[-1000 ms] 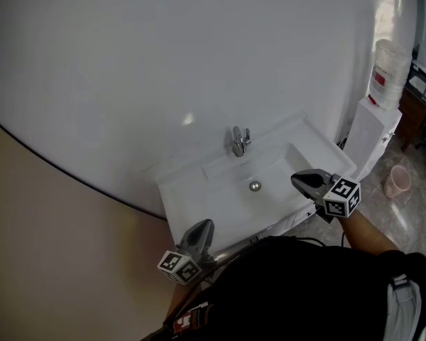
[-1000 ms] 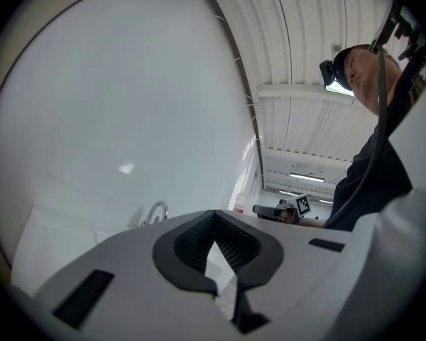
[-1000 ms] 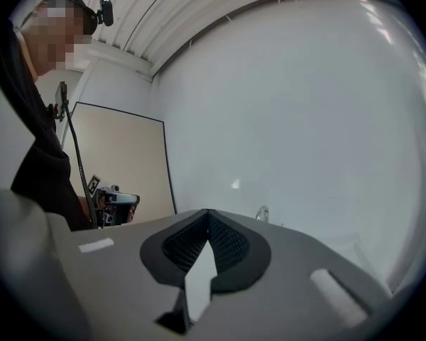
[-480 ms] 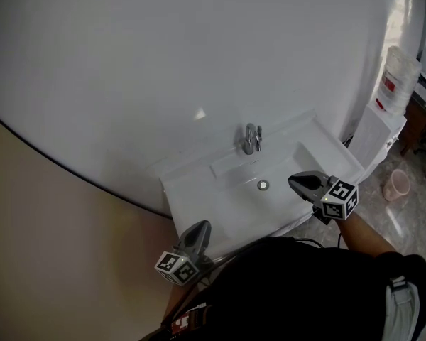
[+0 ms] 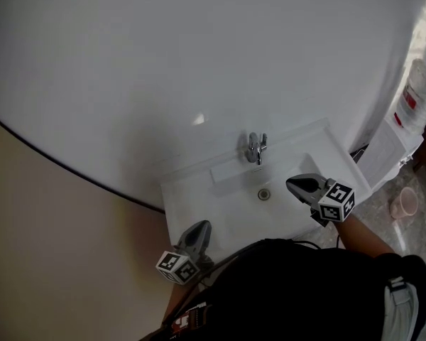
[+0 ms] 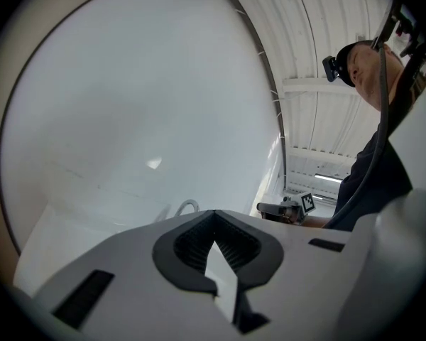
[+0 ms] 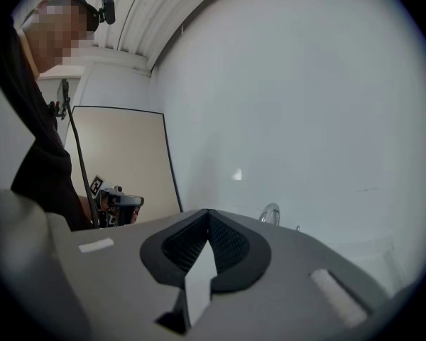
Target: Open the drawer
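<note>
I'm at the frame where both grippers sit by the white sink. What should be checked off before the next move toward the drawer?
1. Drawer or handle in sight: not ok. No view shows one, and the person's dark top hides whatever lies below the sink.
2. Left gripper empty: ok. Its jaws are together with nothing between them.
3. Right gripper empty: ok. Its jaws are together with nothing between them.
4. Jaws open enough to take a handle: not ok. Both are shut.
5. Grippers apart from the faucet: ok.
</note>
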`<action>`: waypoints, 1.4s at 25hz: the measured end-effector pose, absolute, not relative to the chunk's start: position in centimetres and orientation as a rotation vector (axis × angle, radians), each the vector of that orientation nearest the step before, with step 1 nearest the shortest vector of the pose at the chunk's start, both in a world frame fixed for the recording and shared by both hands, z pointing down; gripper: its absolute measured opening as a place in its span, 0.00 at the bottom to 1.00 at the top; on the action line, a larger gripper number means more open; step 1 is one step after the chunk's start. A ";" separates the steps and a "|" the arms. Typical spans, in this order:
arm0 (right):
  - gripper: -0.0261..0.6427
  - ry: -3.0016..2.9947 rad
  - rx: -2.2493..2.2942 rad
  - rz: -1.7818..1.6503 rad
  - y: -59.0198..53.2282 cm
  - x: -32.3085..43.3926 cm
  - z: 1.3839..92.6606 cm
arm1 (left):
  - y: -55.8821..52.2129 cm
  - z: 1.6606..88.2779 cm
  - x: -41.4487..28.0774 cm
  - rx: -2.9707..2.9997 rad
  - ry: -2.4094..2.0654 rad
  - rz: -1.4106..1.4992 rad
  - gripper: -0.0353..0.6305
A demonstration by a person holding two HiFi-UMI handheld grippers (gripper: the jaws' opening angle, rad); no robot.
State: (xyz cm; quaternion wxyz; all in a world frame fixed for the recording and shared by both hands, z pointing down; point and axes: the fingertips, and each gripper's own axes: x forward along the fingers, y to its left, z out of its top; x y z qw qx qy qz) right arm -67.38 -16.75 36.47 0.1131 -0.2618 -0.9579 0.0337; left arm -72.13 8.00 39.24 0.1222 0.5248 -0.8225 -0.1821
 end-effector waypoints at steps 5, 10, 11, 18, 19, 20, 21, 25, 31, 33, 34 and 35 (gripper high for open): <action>0.04 -2.772 -0.862 0.094 -22.1 -70.0 37.2 | 2.0 39.7 -73.3 1.458 -2.459 -0.505 0.06; 0.04 -2.766 -0.921 0.106 -26.3 -72.4 37.3 | -2.9 39.6 -74.7 1.414 -2.485 -0.423 0.06; 0.04 -2.766 -0.925 0.106 -26.8 -72.7 37.4 | -3.6 39.6 -75.0 1.411 -2.488 -0.410 0.06; 0.04 -2.781 -0.820 0.123 -30.6 -73.7 38.9 | -6.6 40.3 -77.3 1.453 -2.451 -0.358 0.06; 0.04 -2.791 -0.788 0.125 -31.0 -73.9 39.0 | -6.7 40.5 -77.7 1.471 -2.435 -0.352 0.06; 0.04 -2.801 -0.752 0.128 -31.3 -74.0 39.0 | -6.9 40.6 -78.2 1.491 -2.418 -0.350 0.06; 0.04 -2.809 -0.713 0.134 -31.6 -74.1 39.0 | -7.1 40.7 -78.6 1.513 -2.399 -0.353 0.06; 0.04 -2.838 -0.564 0.193 -31.2 -73.3 39.0 | -7.8 41.2 -79.9 1.635 -2.287 -0.382 0.06; 0.04 -2.845 -0.241 0.168 -31.6 -68.7 39.3 | -9.3 42.2 -79.3 1.844 -2.064 -0.388 0.06; 0.04 -2.842 -0.125 0.168 -32.0 -66.5 39.6 | -10.3 42.7 -78.9 1.907 -1.983 -0.392 0.06; 0.04 -2.840 -0.069 0.167 -32.3 -65.2 39.7 | -10.9 42.9 -78.6 1.935 -1.944 -0.393 0.06; 0.04 -2.838 -0.014 0.166 -32.6 -63.9 39.7 | -11.7 43.2 -78.2 1.963 -1.906 -0.394 0.06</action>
